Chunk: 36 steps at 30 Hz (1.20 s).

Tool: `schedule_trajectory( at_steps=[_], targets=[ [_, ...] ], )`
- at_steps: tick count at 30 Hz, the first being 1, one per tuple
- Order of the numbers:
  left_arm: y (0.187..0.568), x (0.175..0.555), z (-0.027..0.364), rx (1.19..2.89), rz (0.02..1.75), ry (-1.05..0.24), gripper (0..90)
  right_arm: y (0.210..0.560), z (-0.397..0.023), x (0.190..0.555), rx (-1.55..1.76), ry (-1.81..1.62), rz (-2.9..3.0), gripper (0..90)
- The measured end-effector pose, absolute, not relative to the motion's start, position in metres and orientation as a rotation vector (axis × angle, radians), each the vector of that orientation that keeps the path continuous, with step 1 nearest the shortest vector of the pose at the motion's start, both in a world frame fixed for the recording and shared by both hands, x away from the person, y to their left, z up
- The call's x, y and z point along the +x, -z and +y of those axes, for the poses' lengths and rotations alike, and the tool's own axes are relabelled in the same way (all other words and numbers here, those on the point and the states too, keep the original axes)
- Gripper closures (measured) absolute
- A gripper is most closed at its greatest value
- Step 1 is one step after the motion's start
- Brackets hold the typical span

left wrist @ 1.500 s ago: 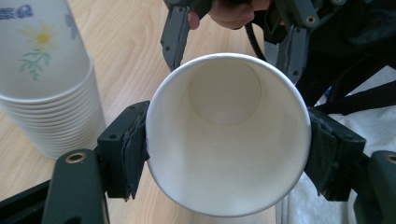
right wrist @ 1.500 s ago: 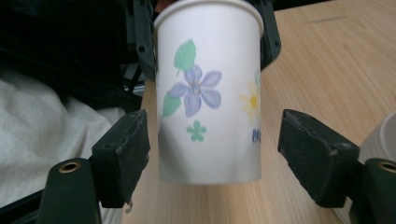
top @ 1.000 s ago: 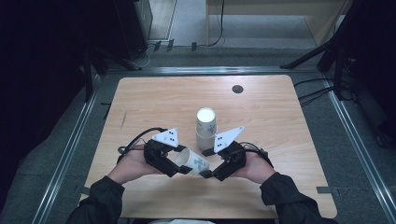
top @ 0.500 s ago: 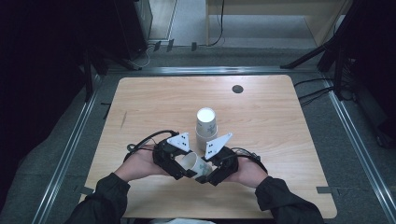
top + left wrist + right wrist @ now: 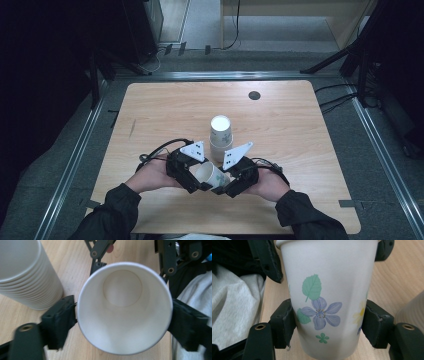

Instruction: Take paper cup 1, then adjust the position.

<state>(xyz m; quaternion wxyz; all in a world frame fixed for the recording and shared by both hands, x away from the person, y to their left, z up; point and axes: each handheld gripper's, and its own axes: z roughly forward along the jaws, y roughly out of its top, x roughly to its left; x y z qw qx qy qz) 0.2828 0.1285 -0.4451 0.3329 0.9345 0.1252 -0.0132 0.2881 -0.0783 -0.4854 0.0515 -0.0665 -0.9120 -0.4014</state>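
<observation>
Both grippers are gripping one white paper cup printed with flowers [image 5: 210,175], lying sideways just in front of the stack of white paper cups [image 5: 220,135] on the wooden worktop [image 5: 165,115]; the left gripper [image 5: 192,181] is clamping its jaws at the rim; the right gripper [image 5: 226,186] is clamping the body.

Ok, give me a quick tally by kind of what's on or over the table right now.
Single flower-printed white paper cup, held between both tongs: 1
Stack of nested white paper cups: 1
Handheld black tongs: 2, left and right
Small dark round disc: 1
Total: 5
</observation>
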Motion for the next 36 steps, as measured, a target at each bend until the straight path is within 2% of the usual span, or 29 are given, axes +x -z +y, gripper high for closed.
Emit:
schedule_trajectory(
  at_steps=[22,36],
  targets=[
    [0.435,0.286,0.156,2.203,0.424,0.071,12.7,0.46,-0.104,0.295,-0.249,1.404,-2.723,33.6],
    [0.439,0.282,0.157,2.149,0.449,0.086,14.1,0.457,-0.101,0.297,-0.233,1.442,-2.681,33.6]
  ],
)
